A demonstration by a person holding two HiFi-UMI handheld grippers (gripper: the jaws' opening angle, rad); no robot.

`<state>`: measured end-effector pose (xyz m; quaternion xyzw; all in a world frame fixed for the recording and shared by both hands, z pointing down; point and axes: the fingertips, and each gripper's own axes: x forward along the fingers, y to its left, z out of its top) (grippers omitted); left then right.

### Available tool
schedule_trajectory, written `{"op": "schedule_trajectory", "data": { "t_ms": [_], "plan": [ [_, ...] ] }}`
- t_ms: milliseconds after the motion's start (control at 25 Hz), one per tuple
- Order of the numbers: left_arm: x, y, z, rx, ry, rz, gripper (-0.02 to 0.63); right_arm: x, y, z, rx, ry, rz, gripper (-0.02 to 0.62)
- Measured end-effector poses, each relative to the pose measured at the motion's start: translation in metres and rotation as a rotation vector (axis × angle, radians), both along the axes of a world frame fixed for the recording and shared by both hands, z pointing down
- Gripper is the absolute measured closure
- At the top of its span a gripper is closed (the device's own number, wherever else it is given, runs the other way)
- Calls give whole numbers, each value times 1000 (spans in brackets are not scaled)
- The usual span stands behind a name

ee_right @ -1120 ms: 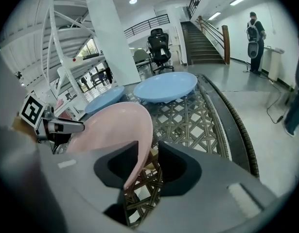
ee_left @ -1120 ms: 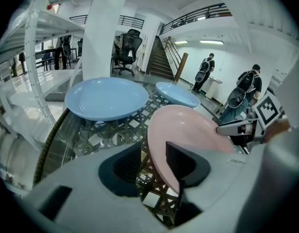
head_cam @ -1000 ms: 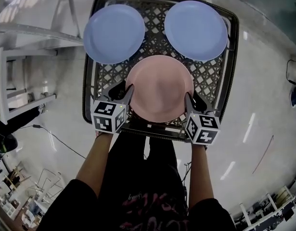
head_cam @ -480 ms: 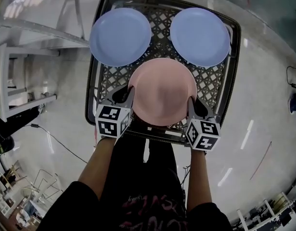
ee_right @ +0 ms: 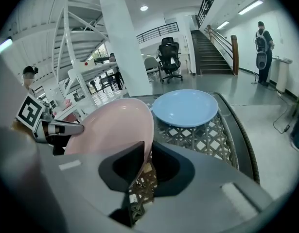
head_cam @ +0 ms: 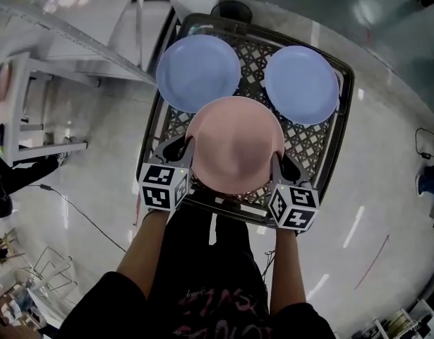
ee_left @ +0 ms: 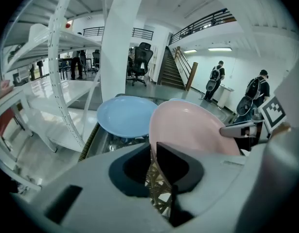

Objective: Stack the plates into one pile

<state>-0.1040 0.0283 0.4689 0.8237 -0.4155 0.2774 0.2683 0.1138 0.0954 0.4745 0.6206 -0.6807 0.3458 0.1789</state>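
Black-rimmed lattice formed the counter (head_cam: 305,136), which stood on a glossy pale floor (head_cam: 89,161) in a hall with white shelving (ee_left: 52,47) and a staircase (ee_right: 212,52). Three plates: the left blue plate (head_cam: 198,73) and right blue plate (head_cam: 301,83) lay on the counter's far half, and one pink plate (head_cam: 234,143) was over its near half. Two claws, the left claw (head_cam: 185,150) and right claw (head_cam: 279,162), had just narrowed, each pinching the pink plate's rim.
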Motion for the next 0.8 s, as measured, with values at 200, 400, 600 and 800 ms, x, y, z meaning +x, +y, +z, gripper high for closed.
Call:
{"op": "schedule_trajectory", "data": {
  "t_ms": [200, 400, 600, 800],
  "plan": [
    [-33, -17, -8, 16, -7, -59, 571, -28, -30, -9, 14, -3, -63, 535],
    [-56, -44, -14, 31, -9, -96, 571, -50, -65, -16, 23, 1, -106, 534],
    [-69, -83, -17, 49, -9, -115, 571, -62, -108, -19, 34, 5, -129, 534],
    [-78, -119, -17, 63, -11, -138, 571, -69, -148, -20, 48, 7, -147, 534]
  ]
}}
